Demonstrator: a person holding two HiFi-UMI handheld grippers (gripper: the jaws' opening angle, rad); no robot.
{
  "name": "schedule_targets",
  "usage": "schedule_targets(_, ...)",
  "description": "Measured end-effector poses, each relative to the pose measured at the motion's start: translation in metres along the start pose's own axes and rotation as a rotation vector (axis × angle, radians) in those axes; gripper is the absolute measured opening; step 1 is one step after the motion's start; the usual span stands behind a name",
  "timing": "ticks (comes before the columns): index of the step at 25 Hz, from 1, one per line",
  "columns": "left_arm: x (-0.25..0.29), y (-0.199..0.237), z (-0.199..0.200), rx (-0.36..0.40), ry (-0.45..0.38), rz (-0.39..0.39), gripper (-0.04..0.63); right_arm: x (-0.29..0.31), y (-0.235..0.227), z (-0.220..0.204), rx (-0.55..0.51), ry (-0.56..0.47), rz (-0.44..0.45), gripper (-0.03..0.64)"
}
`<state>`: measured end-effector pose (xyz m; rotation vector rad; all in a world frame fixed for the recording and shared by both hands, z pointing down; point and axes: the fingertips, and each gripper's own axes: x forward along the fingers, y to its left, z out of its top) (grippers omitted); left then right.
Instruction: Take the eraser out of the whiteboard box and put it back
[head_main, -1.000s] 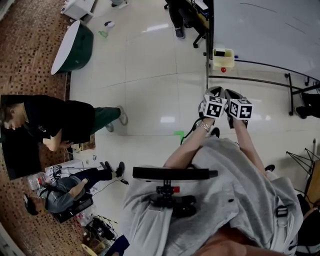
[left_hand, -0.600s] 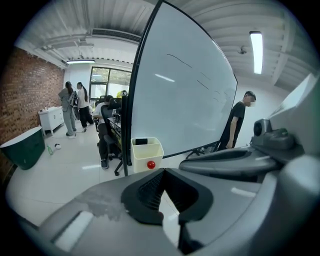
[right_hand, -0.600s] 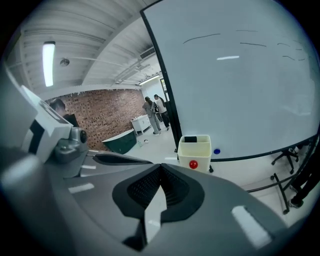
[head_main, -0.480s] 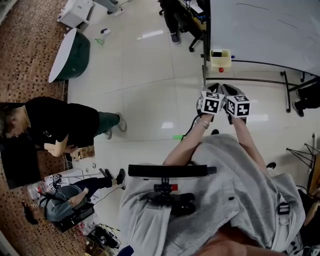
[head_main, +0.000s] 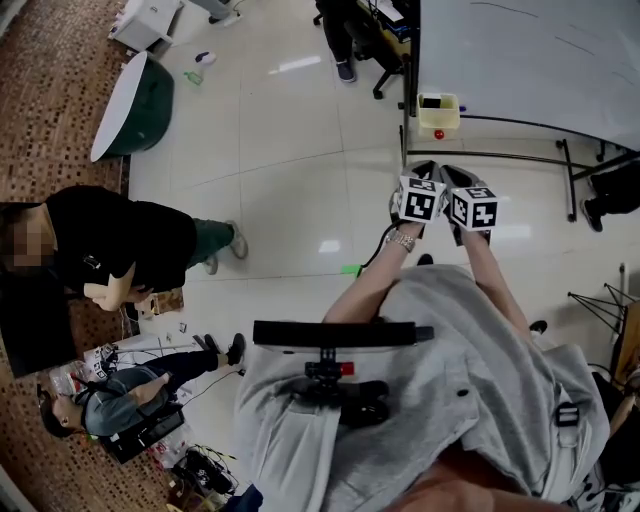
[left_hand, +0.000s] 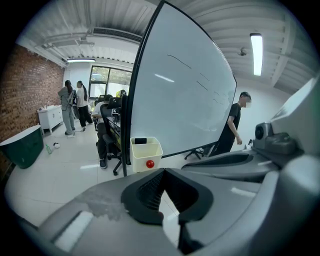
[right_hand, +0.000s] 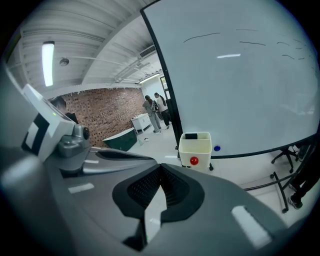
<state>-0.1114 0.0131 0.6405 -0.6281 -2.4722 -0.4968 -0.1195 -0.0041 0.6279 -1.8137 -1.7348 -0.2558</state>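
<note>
The cream whiteboard box (head_main: 440, 114) hangs at the lower left corner of the whiteboard (head_main: 530, 60), with a red dot on its front. A dark eraser (head_main: 431, 102) lies in its top. The box (left_hand: 146, 155) and the eraser (left_hand: 140, 141) sit ahead in the left gripper view. The right gripper view shows the box (right_hand: 195, 149) with the eraser (right_hand: 190, 136) too. My left gripper (head_main: 425, 173) and right gripper (head_main: 452, 176) are held side by side, well short of the box. Both the left gripper (left_hand: 163, 172) and the right gripper (right_hand: 161, 168) are shut and empty.
The whiteboard's stand (head_main: 500, 157) runs along the floor under the board. A green tub (head_main: 140, 95) stands far left. A person in black (head_main: 120, 245) bends at left, another sits on the floor (head_main: 130, 385). Someone stands beyond the board (left_hand: 234, 125).
Both grippers have edged a little nearer to the box, the right one slightly raised. Their jaws have stayed shut.
</note>
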Motion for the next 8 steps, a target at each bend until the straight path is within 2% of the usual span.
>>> schedule_targets(8, -0.0033, 0.0073, -0.0025, -0.007, 0.004, 0.007, 0.003, 0.0057, 0.0073, -0.004, -0.006, 0.014, 0.016, 0.002)
